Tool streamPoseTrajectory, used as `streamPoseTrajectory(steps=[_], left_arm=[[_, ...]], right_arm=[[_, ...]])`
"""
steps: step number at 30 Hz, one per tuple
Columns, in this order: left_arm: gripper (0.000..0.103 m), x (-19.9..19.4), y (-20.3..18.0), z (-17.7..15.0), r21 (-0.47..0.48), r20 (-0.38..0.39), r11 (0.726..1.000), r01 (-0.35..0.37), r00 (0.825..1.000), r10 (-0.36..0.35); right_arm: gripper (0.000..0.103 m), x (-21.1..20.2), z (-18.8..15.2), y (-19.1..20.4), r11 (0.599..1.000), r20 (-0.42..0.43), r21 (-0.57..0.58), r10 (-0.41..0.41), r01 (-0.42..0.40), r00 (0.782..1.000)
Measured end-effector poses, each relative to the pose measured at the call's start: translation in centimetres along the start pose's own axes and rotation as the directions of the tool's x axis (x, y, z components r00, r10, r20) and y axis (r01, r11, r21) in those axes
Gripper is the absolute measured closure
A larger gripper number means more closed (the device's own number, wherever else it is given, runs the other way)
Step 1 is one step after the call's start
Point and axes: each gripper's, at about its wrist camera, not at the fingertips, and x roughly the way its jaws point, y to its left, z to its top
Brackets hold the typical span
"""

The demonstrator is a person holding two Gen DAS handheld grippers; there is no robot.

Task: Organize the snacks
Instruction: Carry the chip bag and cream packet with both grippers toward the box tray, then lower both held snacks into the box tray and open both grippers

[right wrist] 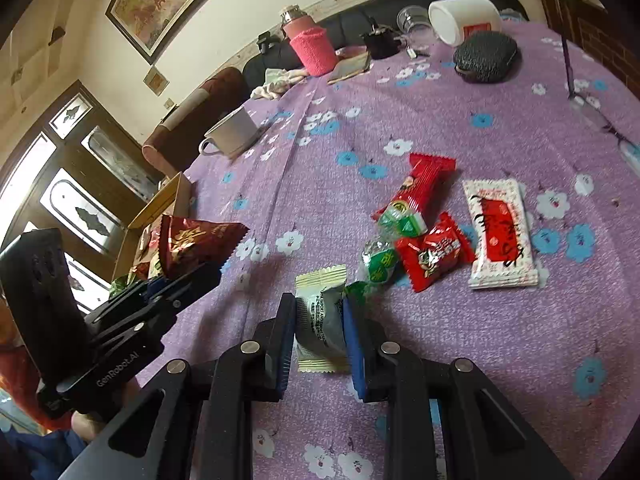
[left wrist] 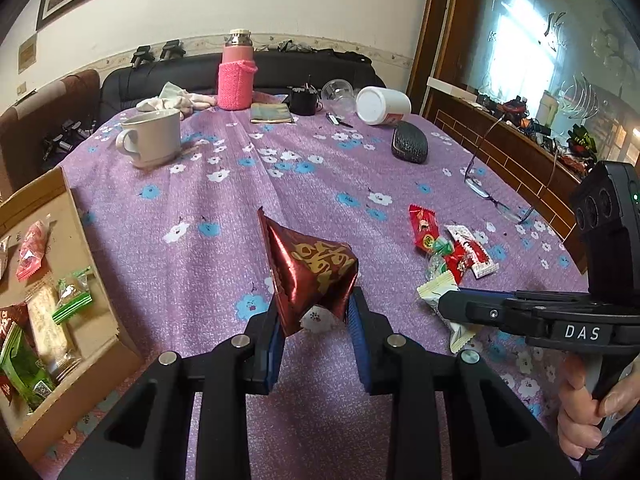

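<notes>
Now, with my left claw (left wrist: pixel 314 312) pinched on the dark red foil packet (left wrist: pixel 310 276) above the cloth and my right claw (right wrist: pixel 320 322) clamped on the pale wrapped snack (right wrist: pixel 322 320), I should swing left and release over the cardboard box (left wrist: pixel 90 332), without loosening early.

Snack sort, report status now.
Left tongs shut on dark red packet. Right tongs shut on pale packet. Box at left, path clear. Five snacks left.
</notes>
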Motion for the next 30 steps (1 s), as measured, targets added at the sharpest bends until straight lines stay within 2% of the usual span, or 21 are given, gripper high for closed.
streamPoseTrajectory(steps=[8,14,22,30], left_arm=[[0.075,-1.9,0.5,0.2,-0.038,0.033,0.999,0.011,0.999,-0.010],[0.074,-4.5,2.2,0.4,-0.082,0.066,0.996,0.029,0.998,-0.023],[0.074,-8.1,7.7,0.6,-0.183,0.131,0.983,-0.028,0.990,0.053],[0.074,-10.0,14.8,-0.4,-0.303,0.138,0.946,-0.113,0.977,0.161]], right_arm=[[0.078,-0.7,0.2,-0.6,0.998,0.052,0.011,-0.060,0.060,0.997],[0.078,-0.7,0.5,-0.5,0.997,0.045,0.050,-0.054,0.052,0.998],[0.078,0.2,0.9,4.0,1.000,0.003,0.017,0.008,-0.008,1.000],[0.077,2.4,3.0,10.9,0.994,-0.026,-0.080,0.067,-0.069,0.997]])
